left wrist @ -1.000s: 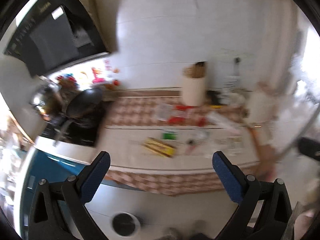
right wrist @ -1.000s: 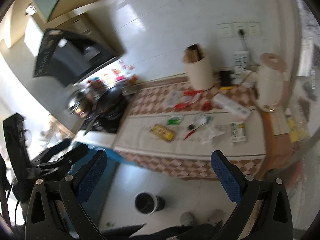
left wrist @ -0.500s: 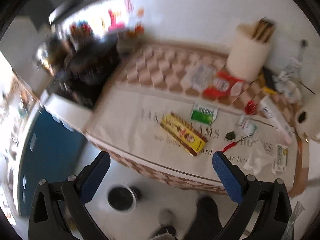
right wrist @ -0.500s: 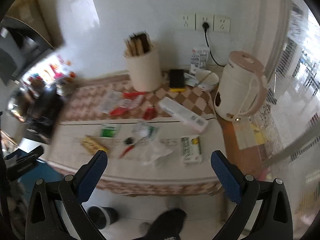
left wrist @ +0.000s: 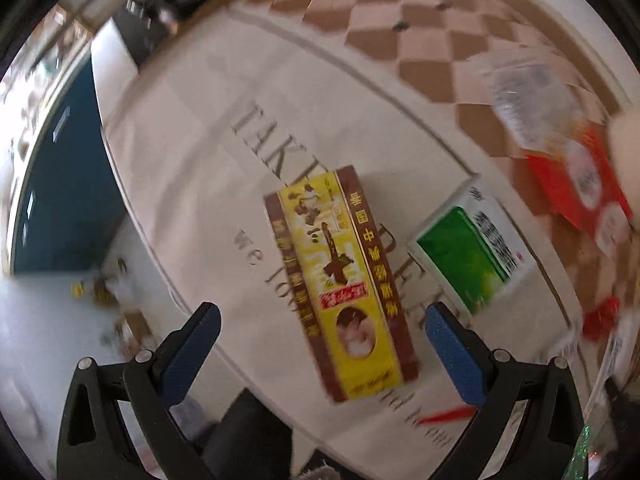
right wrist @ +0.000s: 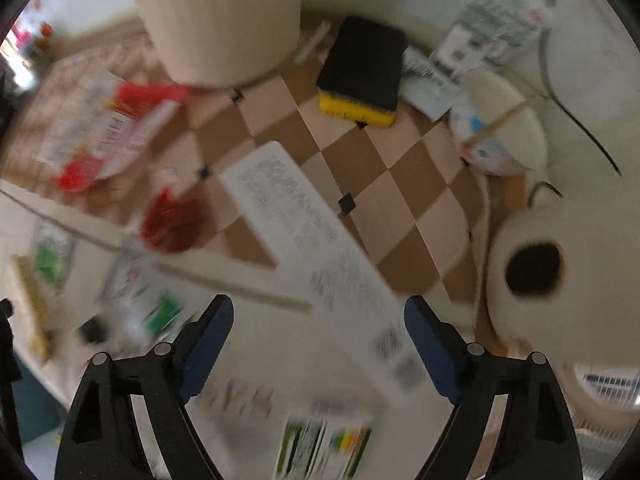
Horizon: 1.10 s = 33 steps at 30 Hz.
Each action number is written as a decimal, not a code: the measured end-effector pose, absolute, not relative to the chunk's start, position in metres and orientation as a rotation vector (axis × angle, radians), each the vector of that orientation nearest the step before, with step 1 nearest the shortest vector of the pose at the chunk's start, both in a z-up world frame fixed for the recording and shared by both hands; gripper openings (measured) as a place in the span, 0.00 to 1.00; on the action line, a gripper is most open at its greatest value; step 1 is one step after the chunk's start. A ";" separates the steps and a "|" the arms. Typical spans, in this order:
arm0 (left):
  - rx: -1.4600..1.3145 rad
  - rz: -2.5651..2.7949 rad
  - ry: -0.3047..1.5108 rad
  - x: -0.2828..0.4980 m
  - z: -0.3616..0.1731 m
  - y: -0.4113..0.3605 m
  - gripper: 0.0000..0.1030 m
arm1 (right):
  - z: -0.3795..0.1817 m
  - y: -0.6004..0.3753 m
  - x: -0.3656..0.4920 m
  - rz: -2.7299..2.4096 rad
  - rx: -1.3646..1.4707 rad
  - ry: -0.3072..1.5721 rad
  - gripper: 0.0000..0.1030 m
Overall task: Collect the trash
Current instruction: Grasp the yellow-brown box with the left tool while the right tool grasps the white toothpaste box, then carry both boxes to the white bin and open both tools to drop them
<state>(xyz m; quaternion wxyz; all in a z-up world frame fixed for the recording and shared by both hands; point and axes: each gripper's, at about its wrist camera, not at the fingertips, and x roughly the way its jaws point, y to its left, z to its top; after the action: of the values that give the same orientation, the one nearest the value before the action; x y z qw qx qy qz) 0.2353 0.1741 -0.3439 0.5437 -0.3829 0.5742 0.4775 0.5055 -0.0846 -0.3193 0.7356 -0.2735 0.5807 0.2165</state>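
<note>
My left gripper (left wrist: 320,320) is open just above a long yellow and brown carton (left wrist: 340,276) that lies flat on the white cloth (left wrist: 192,120); the carton runs between the two fingers. A green and white packet (left wrist: 472,252) lies to its right and a red wrapper (left wrist: 580,192) farther right. My right gripper (right wrist: 318,316) is open over the near end of a long white printed box (right wrist: 316,256). A crumpled red wrapper (right wrist: 172,220), a red and white packet (right wrist: 108,132) and a green and white carton (right wrist: 320,448) lie around it.
A cream cylinder holder (right wrist: 220,20) stands at the back, a black and yellow block (right wrist: 360,76) beside it, a bowl with a stick (right wrist: 500,140) and a cream kettle (right wrist: 560,320) at the right. The counter's edge (left wrist: 132,216) drops to blue cabinets at the left.
Both grippers have dropped close to the counter. The left closed in on the yellow carton, the right on the long white box. Both stayed open.
</note>
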 end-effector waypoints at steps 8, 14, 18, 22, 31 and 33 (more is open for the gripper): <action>-1.061 1.093 1.331 0.226 -0.371 0.186 0.57 | -0.360 -0.053 0.534 0.561 -0.616 1.348 0.64; -0.927 1.036 1.357 0.228 -0.371 0.177 0.60 | -0.365 -0.041 0.547 0.672 -0.525 1.461 0.71; -0.896 1.018 1.367 0.231 -0.372 0.174 0.56 | -0.388 -0.044 0.546 0.649 -0.637 1.476 0.73; -0.801 1.015 1.382 0.242 -0.362 0.167 0.55 | -0.391 -0.043 0.545 0.659 -0.655 1.394 0.51; -0.584 1.016 1.225 0.255 -0.288 0.127 0.55 | -0.340 -0.043 0.543 0.667 -0.575 1.217 0.50; -0.562 1.002 1.173 0.247 -0.267 0.119 0.55 | -0.314 -0.046 0.538 0.683 -0.559 1.187 0.50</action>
<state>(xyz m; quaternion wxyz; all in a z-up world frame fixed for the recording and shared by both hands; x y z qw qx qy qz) 0.2473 0.1191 -0.2668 0.6815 -0.2503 0.5227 0.4468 0.5377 -0.0458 -0.3135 0.7386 -0.2549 0.5410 0.3113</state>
